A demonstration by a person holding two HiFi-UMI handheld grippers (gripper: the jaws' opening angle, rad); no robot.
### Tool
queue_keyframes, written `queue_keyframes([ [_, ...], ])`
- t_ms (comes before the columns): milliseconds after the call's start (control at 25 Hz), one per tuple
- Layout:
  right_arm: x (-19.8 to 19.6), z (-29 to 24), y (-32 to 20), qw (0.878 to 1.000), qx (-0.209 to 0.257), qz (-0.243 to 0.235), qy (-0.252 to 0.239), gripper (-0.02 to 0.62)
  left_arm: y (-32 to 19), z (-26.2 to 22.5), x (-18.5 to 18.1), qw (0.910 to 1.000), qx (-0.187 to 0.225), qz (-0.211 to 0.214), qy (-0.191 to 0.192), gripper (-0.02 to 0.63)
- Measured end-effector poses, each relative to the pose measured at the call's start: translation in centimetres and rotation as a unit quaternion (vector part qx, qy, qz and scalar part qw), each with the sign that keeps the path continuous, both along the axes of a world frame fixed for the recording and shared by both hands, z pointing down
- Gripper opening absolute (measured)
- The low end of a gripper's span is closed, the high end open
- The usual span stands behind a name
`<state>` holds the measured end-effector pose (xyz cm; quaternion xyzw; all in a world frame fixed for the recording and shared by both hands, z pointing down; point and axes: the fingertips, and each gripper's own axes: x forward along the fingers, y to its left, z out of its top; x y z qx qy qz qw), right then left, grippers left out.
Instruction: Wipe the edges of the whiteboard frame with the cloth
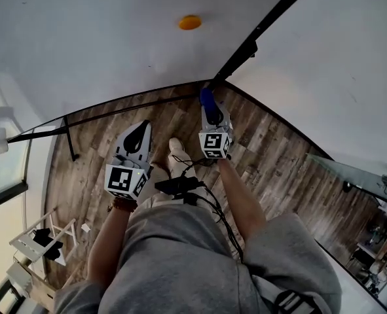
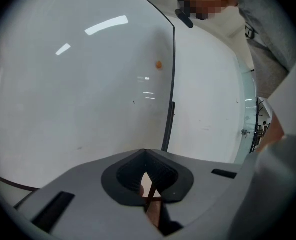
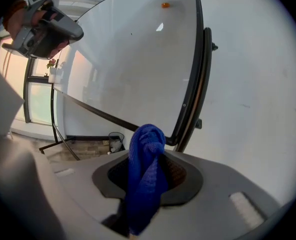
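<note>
The whiteboard (image 1: 114,38) fills the top of the head view, with an orange magnet (image 1: 190,22) on it. Its black frame runs down the right edge (image 1: 258,34) and along the bottom edge (image 1: 114,110). My right gripper (image 1: 213,118) is shut on a blue cloth (image 1: 207,99), held close below the frame's lower right corner (image 1: 214,82). In the right gripper view the cloth (image 3: 145,184) bunches up between the jaws of that gripper (image 3: 155,156), with the corner (image 3: 175,140) just beyond. My left gripper (image 1: 136,141) hangs lower left, jaws together on nothing (image 2: 145,156).
A black stand leg (image 1: 69,139) reaches down to the wooden floor (image 1: 278,169). A small bin (image 3: 115,142) sits under the board. A white rack (image 1: 39,241) stands at lower left, a glass partition (image 1: 357,175) at right. Cables (image 1: 193,188) hang from the person's waist.
</note>
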<state>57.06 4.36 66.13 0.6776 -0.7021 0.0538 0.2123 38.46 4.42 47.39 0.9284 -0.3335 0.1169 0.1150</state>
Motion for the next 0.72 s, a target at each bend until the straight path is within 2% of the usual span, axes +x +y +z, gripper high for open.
queue_keyframes([
  [240,1.2,3.3,-2.0,0.999,-0.04,-0.015,0.008,0.13,-1.3,1.5,-0.9,0.9998,-0.014,-0.005,-0.014,0.009],
  [320,0.8,3.3,-2.8,0.997,-0.041,-0.06,0.031,0.13,-2.2,1.7,-1.5,0.9996,-0.013,-0.008,-0.022,0.009],
  [440,0.2,3.0,-2.9,0.982,-0.042,-0.162,0.088,0.13,-2.7,2.0,-2.3,0.9995,-0.016,-0.005,-0.028,0.009],
  [480,0.2,2.7,-2.9,0.979,-0.042,-0.178,0.093,0.131,-2.8,2.1,-2.5,0.9994,-0.016,-0.002,-0.031,0.009],
  [720,0.2,2.5,-3.2,0.984,-0.042,-0.154,0.078,0.13,-3.2,2.8,-1.2,0.9995,-0.016,0.005,-0.025,0.009],
])
